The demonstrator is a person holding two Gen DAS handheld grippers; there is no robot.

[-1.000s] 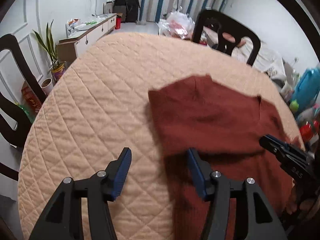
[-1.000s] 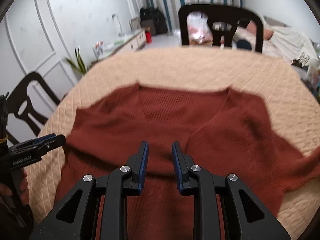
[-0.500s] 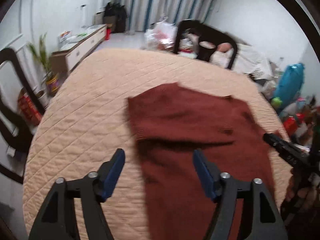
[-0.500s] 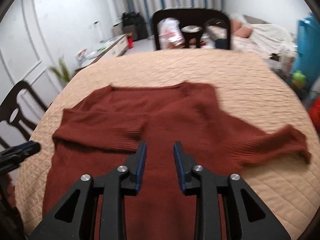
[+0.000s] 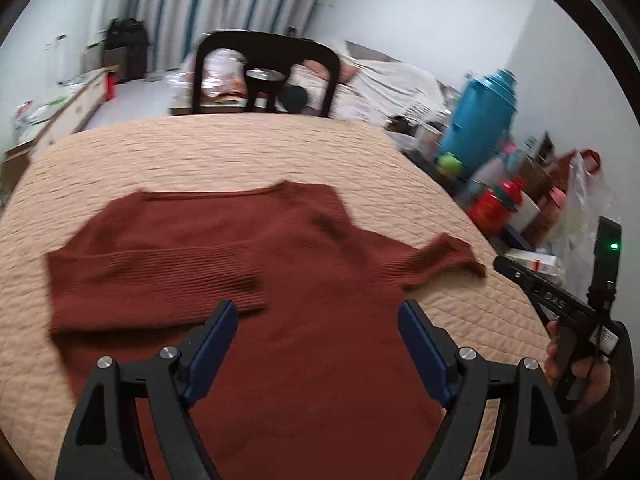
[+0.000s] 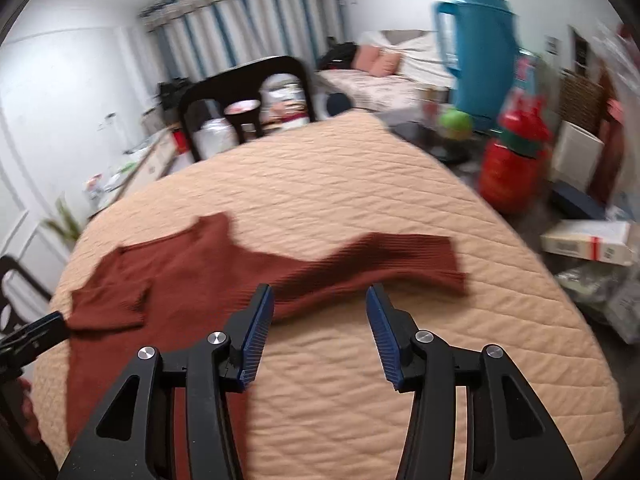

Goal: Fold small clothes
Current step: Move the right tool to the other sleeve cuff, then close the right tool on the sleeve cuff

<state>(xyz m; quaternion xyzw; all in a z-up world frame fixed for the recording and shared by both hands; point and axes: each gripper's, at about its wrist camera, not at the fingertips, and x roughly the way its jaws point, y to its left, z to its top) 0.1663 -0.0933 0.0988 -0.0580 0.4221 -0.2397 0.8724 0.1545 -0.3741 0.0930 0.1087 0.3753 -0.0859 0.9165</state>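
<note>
A rust-red sweater (image 5: 304, 280) lies flat on the round table (image 5: 224, 148) with its quilted tan cover; one sleeve is folded across the chest, the other sleeve (image 6: 404, 256) stretches out toward the cluttered side of the room; the hem runs under the camera and is cut off at the lower edge of both views. The left gripper (image 5: 316, 344) hangs over the body of the sweater, its jaws opening with nothing between them, the blue pads clear of the cloth; the right gripper (image 6: 320, 328) hangs over the bare cover just beside the outstretched sleeve, its jaws opening too, empty. Both views are smeared by motion, so the knit and the small things on the side are hard to read; a blue flask (image 6: 476, 52) and a red bottle (image 6: 512, 160) can be told, the rest is a blur; a black chair (image 5: 264, 76) stands behind the table, partly hiding bags and a bed.
</note>
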